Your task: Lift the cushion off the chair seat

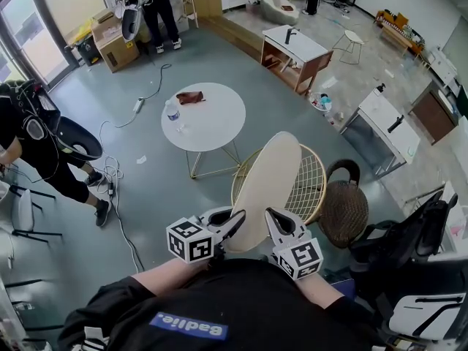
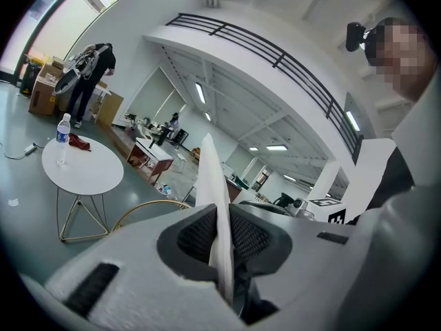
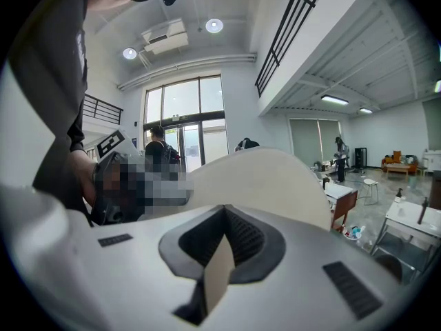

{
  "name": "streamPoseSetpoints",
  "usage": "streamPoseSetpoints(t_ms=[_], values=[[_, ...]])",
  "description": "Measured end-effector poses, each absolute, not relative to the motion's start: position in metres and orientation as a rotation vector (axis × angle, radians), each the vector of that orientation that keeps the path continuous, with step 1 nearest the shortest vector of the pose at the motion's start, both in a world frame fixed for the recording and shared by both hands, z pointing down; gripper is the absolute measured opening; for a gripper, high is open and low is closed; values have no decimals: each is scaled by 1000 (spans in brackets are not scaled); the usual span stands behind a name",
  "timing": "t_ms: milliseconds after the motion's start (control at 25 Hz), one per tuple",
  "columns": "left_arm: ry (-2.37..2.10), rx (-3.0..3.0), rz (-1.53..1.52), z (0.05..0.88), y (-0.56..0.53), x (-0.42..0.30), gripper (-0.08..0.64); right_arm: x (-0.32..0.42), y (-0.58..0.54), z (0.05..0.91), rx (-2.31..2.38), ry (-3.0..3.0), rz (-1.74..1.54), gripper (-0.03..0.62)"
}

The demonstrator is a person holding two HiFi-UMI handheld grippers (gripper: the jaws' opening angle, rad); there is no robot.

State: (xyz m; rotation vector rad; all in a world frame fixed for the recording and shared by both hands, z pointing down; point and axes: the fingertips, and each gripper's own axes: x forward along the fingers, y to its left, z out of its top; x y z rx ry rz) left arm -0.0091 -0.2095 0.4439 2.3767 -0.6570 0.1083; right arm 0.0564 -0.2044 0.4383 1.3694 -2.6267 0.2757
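Observation:
A round cream cushion [image 1: 267, 185] is held up on a slant above the gold wire chair [image 1: 313, 190], clear of its seat. My left gripper [image 1: 235, 225] is shut on the cushion's near left edge, and my right gripper [image 1: 273, 224] is shut on its near right edge. In the left gripper view the cushion [image 2: 213, 185] appears edge-on, pinched between the ribbed pads of the left gripper [image 2: 224, 257]. In the right gripper view the cushion [image 3: 265, 178] spreads out broad beyond the jaws, its rim clamped in the right gripper [image 3: 216, 271].
A white round table [image 1: 216, 126] beyond the chair carries a water bottle [image 1: 172, 112] and a brown cloth [image 1: 190, 97]. A dark wicker chair [image 1: 344, 209] and a black office chair [image 1: 409, 240] stand at the right. One person [image 1: 33, 148] stands left, another [image 1: 157, 9] at the back. A cable [image 1: 117, 196] lies on the floor.

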Motion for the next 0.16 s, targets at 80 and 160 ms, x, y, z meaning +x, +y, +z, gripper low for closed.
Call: streamPoseSetpoints(t_ms=[80,160], values=[[-657,2377,105,443,-210,-10,58,57,-205,438,1374,-2624,277,28],[-656,2377,102,442,-209,-11,58,57,-205,437,1379,-2623,278,28]])
